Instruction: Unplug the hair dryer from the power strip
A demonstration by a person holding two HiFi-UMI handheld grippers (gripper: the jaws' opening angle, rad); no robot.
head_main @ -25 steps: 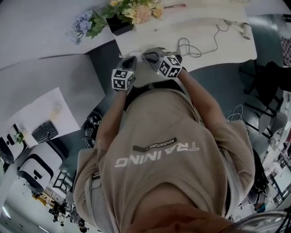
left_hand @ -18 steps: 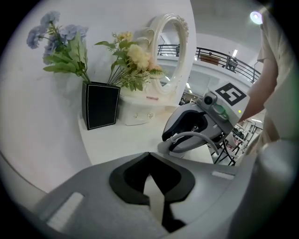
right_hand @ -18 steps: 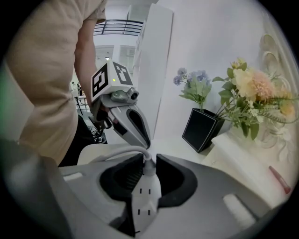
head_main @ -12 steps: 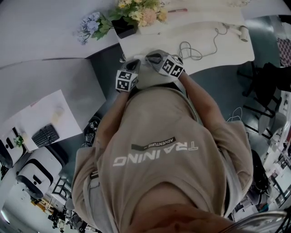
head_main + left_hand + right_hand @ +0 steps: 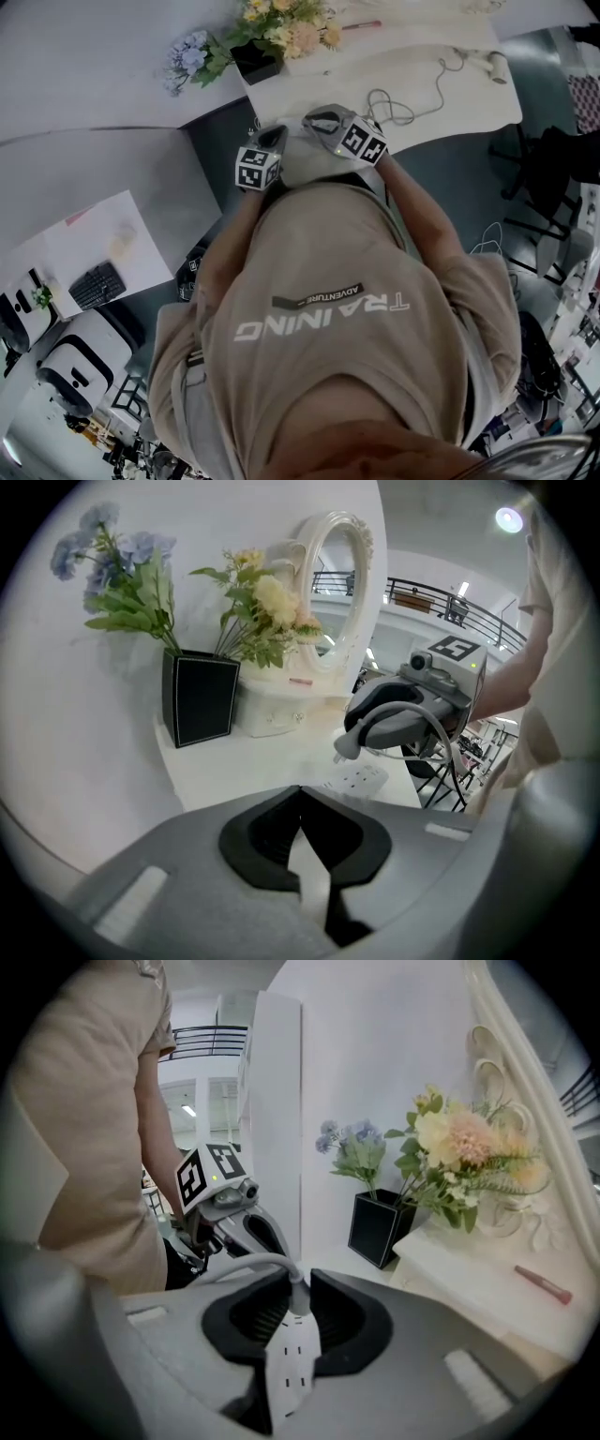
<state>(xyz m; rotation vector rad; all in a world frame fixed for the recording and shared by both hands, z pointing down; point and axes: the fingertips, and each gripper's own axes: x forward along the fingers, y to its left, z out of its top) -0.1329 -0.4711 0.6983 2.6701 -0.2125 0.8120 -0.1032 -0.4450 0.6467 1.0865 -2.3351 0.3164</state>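
The right gripper (image 5: 349, 745) is shut on the hair dryer's white plug (image 5: 345, 749), which hangs just above the white power strip (image 5: 361, 780) and seems apart from it. In the right gripper view the plug (image 5: 298, 1299) sits at my right gripper's (image 5: 298, 1283) tips, and the strip's sockets (image 5: 289, 1363) show below it. The cord (image 5: 448, 742) arcs back through the air. My left gripper (image 5: 300, 794) is shut and empty, a little way off. The hair dryer (image 5: 497, 64) lies at the table's far right, with its cord coiled (image 5: 389, 101) nearer me.
A black vase of flowers (image 5: 199, 710) stands at the table's left by the wall. Beside it are a white stand (image 5: 272, 714) and an oval white mirror (image 5: 333, 592). A pink stick (image 5: 542, 1283) lies on the stand. The table's (image 5: 450, 103) near edge is under the grippers.
Both grippers stay close together at the table's near edge. The right one has drifted slightly to the right. No change of grip shows.
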